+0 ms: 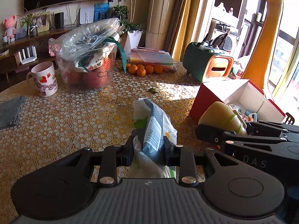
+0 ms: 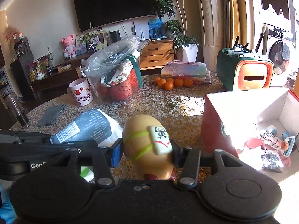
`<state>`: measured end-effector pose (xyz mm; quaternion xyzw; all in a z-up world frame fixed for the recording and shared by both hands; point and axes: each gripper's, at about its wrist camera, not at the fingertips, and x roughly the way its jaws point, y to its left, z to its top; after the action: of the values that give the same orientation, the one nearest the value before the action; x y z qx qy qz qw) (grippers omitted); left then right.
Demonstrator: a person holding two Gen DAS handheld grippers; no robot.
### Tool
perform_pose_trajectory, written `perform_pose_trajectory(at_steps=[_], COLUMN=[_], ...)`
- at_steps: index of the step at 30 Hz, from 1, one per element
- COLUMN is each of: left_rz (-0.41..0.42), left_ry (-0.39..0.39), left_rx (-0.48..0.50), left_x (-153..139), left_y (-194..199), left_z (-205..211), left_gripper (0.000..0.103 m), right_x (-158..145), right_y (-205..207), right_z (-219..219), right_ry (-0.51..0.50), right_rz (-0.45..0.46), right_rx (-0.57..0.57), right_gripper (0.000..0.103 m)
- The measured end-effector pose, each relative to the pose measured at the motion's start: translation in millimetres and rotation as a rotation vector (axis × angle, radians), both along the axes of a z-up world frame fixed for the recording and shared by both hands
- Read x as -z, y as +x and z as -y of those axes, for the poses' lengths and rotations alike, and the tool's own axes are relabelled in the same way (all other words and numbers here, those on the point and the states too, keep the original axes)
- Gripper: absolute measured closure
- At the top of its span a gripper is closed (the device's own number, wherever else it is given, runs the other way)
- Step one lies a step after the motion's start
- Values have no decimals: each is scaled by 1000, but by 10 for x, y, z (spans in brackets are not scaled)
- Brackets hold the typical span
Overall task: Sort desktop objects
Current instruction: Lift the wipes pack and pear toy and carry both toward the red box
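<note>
Holding a soft grey-and-white pouch (image 1: 153, 128) clamped tight at its crumpled lower end, the left gripper (image 1: 148, 147) carries it above the table (image 1: 74, 115). The right gripper (image 2: 146, 149) pinches a rounded tan toy (image 2: 147, 145) at mid-body; it looks light, smooth and possibly slippery. The red box (image 2: 213, 127) stands beside.

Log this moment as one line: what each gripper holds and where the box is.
left gripper: shut on grey-white plastic packet | right gripper: shut on tan potato-shaped toy | red open box: right of both, on table
</note>
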<state>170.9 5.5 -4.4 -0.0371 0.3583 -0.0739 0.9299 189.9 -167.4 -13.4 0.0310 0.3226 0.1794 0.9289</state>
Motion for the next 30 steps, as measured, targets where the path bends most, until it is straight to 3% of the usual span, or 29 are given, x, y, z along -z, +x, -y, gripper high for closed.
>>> perform_pose_trajectory(at_steps=[16, 30], left_rz=[67, 77], left_ry=[-48, -40], left_rx=[125, 277], left_x=[-333, -372], left_y=[-535, -490], left_z=[685, 1495], left_gripper=[74, 74], right_x=[-270, -285], right_y=[-620, -828], right_z=[680, 1501], right_ry=[83, 90], right_rz=[68, 84], right_rx=[86, 215], right_gripper=[53, 53])
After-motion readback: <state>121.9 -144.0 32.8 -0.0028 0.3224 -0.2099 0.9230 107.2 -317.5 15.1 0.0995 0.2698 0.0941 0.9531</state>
